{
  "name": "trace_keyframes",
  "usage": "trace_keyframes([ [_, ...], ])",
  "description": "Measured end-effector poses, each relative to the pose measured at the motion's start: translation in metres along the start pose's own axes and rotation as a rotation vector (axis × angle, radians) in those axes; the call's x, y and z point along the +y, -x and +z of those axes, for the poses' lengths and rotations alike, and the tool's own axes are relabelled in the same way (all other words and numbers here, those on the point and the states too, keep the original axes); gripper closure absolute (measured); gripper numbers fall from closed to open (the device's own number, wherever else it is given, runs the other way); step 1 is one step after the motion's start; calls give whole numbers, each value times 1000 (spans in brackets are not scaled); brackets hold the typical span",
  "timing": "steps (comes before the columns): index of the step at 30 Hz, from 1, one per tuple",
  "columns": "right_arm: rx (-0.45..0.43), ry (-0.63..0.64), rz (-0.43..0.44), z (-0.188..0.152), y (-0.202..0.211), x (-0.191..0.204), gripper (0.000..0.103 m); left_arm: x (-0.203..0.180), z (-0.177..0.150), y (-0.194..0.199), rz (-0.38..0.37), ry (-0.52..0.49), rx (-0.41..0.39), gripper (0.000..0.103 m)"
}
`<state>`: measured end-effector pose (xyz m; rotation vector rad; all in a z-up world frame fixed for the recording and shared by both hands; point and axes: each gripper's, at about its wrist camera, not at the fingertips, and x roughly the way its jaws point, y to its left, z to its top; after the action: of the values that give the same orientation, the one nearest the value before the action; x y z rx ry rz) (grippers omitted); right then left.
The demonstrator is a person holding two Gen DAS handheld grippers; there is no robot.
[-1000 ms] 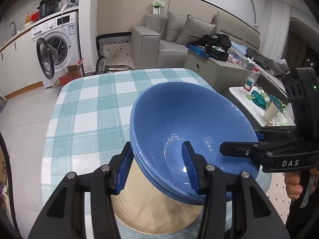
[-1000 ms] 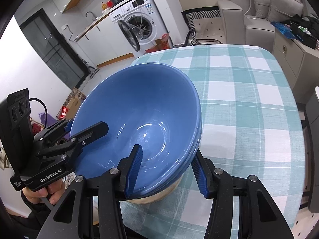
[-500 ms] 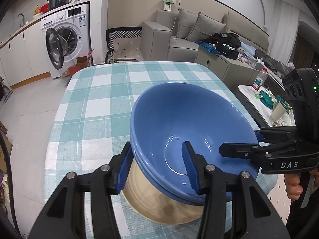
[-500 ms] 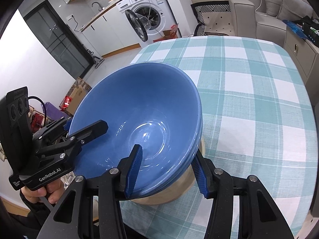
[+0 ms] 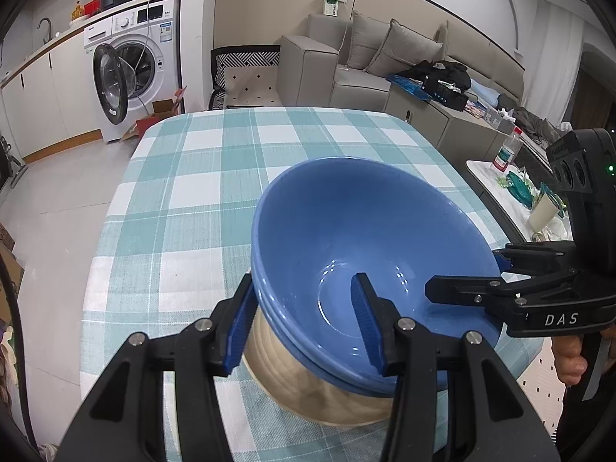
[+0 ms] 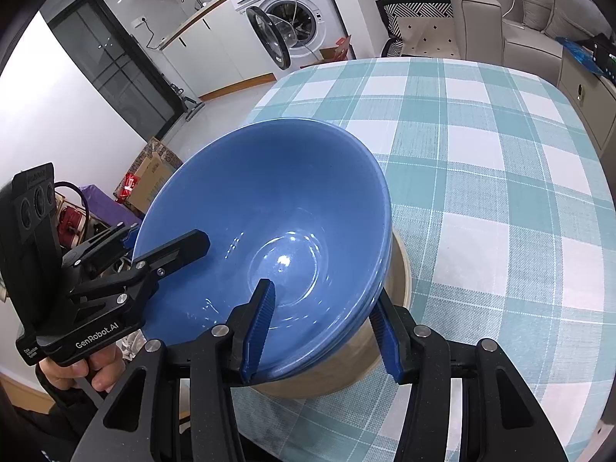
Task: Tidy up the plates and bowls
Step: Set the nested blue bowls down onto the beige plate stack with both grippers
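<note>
The stacked blue bowls (image 5: 369, 254) are clamped at opposite rims by both grippers. In the left wrist view, the left gripper (image 5: 304, 319) is seen partly closed over the near rim, one blue pad inside the top bowl and the other against the outer wall. In the right wrist view, the right gripper (image 6: 323, 331) is closed likewise over its side of the rim, one pad inside, one outside. A beige bowl (image 5: 308, 385) is nested beneath the blue ones, and the stack is seen over the near part of the checked tablecloth (image 6: 500, 177). Whether the beige base touches the cloth cannot be told. Farther back, a washing machine (image 5: 134, 57) with its door open and a grey sofa (image 5: 346, 65) are seen.
</note>
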<state>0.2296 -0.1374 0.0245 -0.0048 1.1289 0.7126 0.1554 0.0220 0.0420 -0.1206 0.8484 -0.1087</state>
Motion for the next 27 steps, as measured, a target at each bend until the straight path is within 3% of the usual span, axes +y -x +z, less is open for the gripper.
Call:
trace_keyframes([
  [27, 3, 16, -7, -2, -2, 2, 52, 5, -12, -6, -2, 15, 19, 54],
])
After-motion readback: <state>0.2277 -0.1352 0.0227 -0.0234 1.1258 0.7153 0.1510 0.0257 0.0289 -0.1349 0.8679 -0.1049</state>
